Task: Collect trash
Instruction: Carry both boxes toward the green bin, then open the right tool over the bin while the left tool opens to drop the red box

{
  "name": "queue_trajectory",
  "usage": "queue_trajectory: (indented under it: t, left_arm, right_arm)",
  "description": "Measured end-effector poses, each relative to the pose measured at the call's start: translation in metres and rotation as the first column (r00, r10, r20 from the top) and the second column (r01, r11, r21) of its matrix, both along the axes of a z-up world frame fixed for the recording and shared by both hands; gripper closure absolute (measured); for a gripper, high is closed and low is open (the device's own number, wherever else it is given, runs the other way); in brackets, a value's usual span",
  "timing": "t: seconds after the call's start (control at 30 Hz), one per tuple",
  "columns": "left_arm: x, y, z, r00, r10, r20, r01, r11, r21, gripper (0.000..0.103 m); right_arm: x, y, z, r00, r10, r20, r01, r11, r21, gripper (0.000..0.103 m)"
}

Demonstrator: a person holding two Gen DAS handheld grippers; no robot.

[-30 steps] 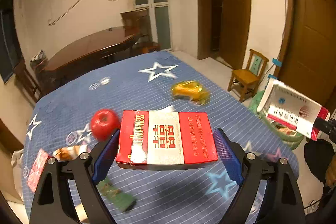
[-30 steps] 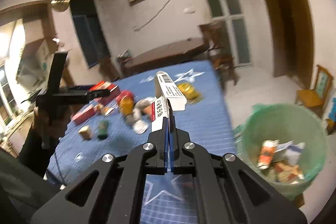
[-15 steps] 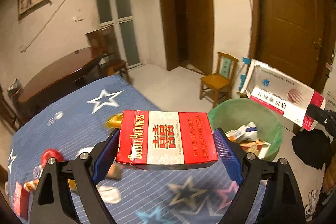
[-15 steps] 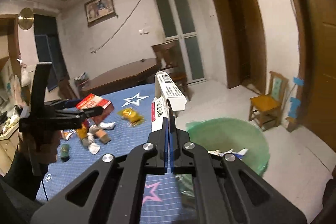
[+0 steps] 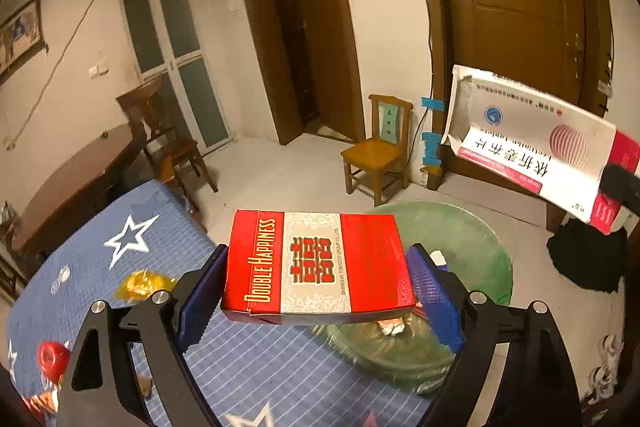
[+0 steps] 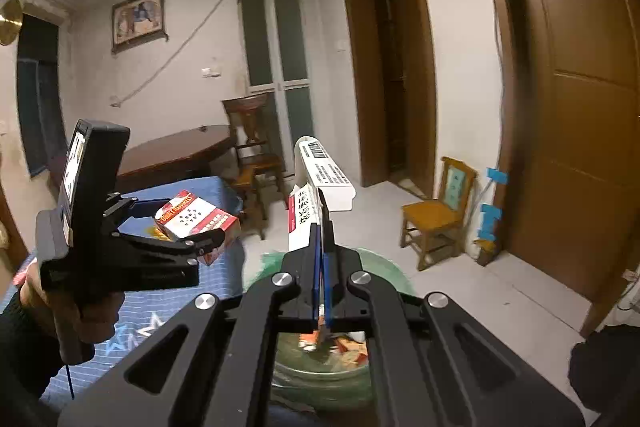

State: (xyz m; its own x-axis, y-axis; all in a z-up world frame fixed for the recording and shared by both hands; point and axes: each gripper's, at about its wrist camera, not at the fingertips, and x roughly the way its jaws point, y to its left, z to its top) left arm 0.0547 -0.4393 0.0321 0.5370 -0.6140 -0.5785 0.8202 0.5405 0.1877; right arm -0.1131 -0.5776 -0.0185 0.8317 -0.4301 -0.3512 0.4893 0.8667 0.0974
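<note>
The left gripper (image 5: 318, 291) is clamped on a red carton (image 5: 318, 267) marked "Double Happiness", its 2 blue pads (image 5: 198, 301) pressed on the carton's short ends, at lower centre of the left view. The carton is held flat in the air, over the edge of the blue starred cloth (image 5: 132, 247) and the near rim of the green bin (image 5: 472, 251), which sits on the floor at lower right of that view. Inside the bin lie crumpled wrappers and packets, mostly hidden behind the carton.

The right gripper (image 6: 322, 247) is squeezed tight on a white box (image 6: 320, 195) with a red edge and a barcode, the 2 fingers nearly together on its flattened end. In the left view the same box (image 5: 532, 143) hangs at the right edge, above and beyond the bin. In the right view the bin (image 6: 380, 263) lies right under the fingers, with orange and white scraps showing at its bottom.

At lower left of the left view, a yellow wrapper (image 5: 142, 283) and a red round thing (image 5: 52, 359) lie on the cloth. A small wooden chair (image 5: 380, 151) stands by the door.
</note>
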Motion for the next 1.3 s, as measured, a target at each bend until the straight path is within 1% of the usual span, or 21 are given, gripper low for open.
queue_trajectory:
  t: [0.03,0.13,0.33,0.63,0.97,1.3]
  left_arm:
    - [-0.003,-0.007,-0.003,1.0,-0.007,0.008,0.007,1.0,0.002,0.015]
    - [-0.007,-0.023,-0.01,1.0,-0.028,-0.004,0.028,1.0,0.004,0.015]
    - [-0.013,-0.044,-0.022,0.998,-0.064,-0.01,0.064,0.998,0.012,0.015]
    - [-0.008,-0.039,-0.032,0.996,-0.081,-0.026,0.081,0.997,0.008,0.015]
    - [-0.005,-0.039,-0.039,0.996,-0.081,-0.037,0.081,0.997,0.014,0.015]
    - [0.001,-0.043,-0.045,0.996,-0.072,-0.048,0.073,0.997,0.029,0.015]
  right_arm:
    - [-0.001,-0.002,-0.001,1.0,-0.014,-0.006,0.014,1.0,-0.007,0.103]
    - [-0.003,-0.008,-0.002,0.999,-0.04,-0.017,0.04,0.999,-0.021,0.103]
    - [-0.004,-0.015,-0.005,0.997,-0.075,-0.035,0.074,0.996,-0.041,0.103]
    - [0.001,-0.012,-0.01,0.996,-0.071,-0.062,0.069,0.997,-0.038,0.103]
    - [0.011,-0.012,-0.003,0.995,-0.053,-0.083,0.051,0.998,-0.025,0.103]
    - [0.02,-0.02,-0.003,0.995,-0.034,-0.096,0.033,0.999,-0.011,0.103]
